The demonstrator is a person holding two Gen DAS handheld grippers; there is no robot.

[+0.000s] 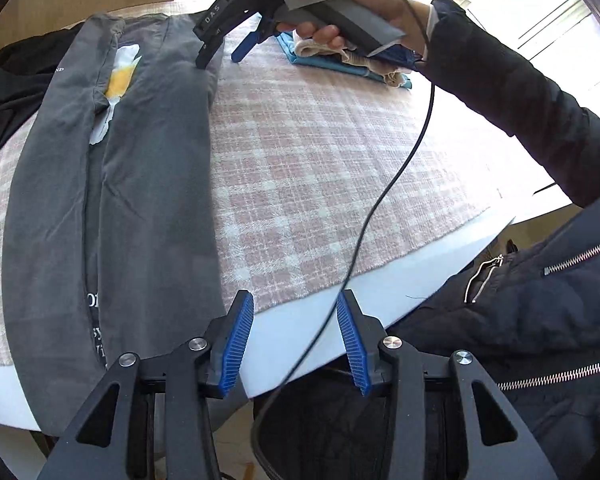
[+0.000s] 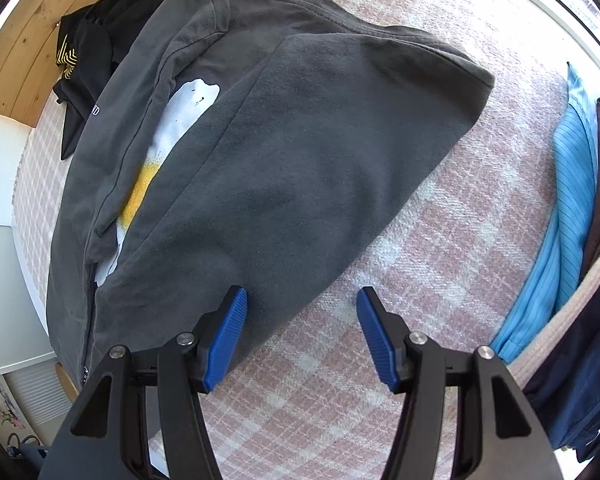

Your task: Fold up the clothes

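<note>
Dark grey cotton T-shirt (image 2: 284,168), sides folded inward, lies at 10 o'clock on pink checked tablecloth (image 2: 440,240). Left gripper (image 1: 296,340) and right gripper (image 2: 302,334) gape wide, empty. Cloth looks soft, light, limp; pinch the hem edge.

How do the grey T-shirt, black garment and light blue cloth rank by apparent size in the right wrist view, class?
1. grey T-shirt, clearly largest.
2-3. light blue cloth and black garment: similar, both partly hidden, so unranked.

Both the left gripper (image 1: 296,340) and right gripper (image 2: 302,336) hang with fingers spread.
</note>
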